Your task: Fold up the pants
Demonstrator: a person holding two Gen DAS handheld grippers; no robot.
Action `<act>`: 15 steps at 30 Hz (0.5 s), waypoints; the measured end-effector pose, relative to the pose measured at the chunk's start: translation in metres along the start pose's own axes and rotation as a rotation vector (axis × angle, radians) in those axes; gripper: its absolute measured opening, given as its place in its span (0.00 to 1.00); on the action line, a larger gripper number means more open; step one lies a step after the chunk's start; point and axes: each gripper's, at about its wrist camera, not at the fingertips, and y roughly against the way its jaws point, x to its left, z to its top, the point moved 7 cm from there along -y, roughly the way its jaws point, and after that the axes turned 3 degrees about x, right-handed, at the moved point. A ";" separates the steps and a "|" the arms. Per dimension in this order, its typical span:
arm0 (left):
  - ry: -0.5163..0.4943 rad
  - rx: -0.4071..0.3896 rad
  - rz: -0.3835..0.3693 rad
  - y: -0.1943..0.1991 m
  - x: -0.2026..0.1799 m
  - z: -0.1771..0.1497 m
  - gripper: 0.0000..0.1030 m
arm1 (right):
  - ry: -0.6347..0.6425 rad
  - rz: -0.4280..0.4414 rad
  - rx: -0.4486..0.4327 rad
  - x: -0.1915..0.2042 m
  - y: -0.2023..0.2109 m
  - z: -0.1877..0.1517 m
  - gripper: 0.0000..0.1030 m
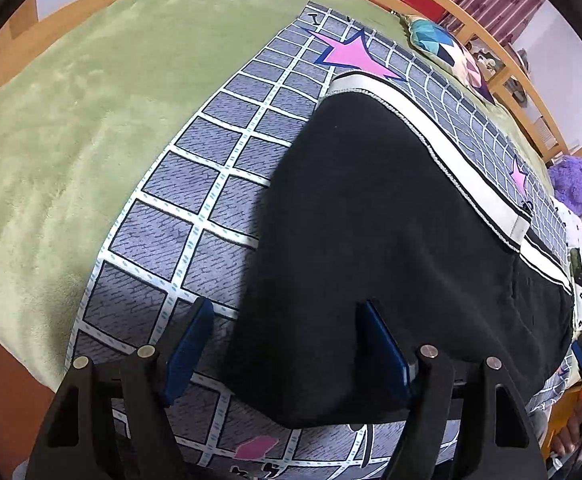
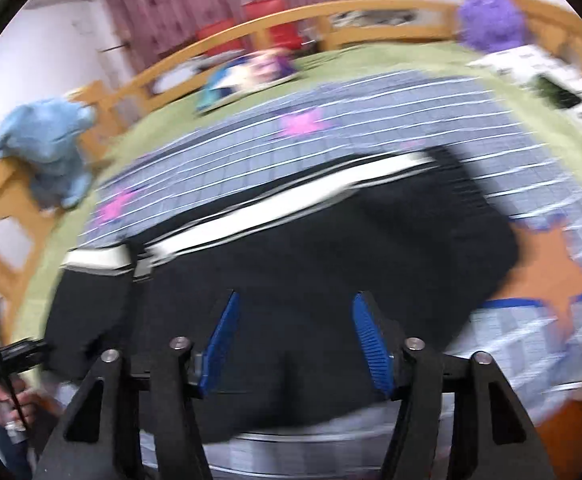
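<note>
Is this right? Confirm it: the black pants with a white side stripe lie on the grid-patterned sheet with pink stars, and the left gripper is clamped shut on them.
Not quite. The black pants do lie on the grid-patterned sheet, but the left gripper is not clamped shut. The left wrist view shows its jaws standing apart, open over the near edge of the pants.

Bed [image 1: 51,128] covered by green blanket, with grey checked sheet [image 1: 195,200] spread over it. Wooden rail [image 2: 227,40] runs along far edge. Pink patterned curtain [image 2: 163,4] behind rail. White wall [image 1: 563,64] at the far right corner.
</note>
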 end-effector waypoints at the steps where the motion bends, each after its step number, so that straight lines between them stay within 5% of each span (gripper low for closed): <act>1: 0.002 0.001 -0.005 0.001 0.000 -0.001 0.69 | 0.010 0.042 0.018 0.019 -0.007 -0.006 0.46; 5: 0.035 0.009 -0.038 0.004 0.003 0.001 0.69 | 0.090 0.248 0.077 0.105 -0.033 -0.022 0.46; 9: 0.064 0.009 -0.098 0.009 0.009 -0.001 0.69 | 0.180 0.338 0.134 0.173 -0.051 -0.052 0.46; 11: 0.059 0.013 -0.122 0.010 0.007 -0.003 0.69 | 0.192 0.332 0.181 0.188 -0.069 -0.068 0.30; 12: 0.053 0.014 -0.133 0.011 0.005 -0.004 0.69 | 0.201 0.328 0.213 0.192 -0.077 -0.075 0.06; 13: 0.048 0.015 -0.137 0.011 0.004 -0.005 0.69 | 0.223 0.329 0.242 0.196 -0.082 -0.083 0.06; 15: 0.040 0.012 -0.144 0.013 0.003 -0.006 0.69 | 0.237 0.342 0.164 0.193 -0.072 -0.081 0.06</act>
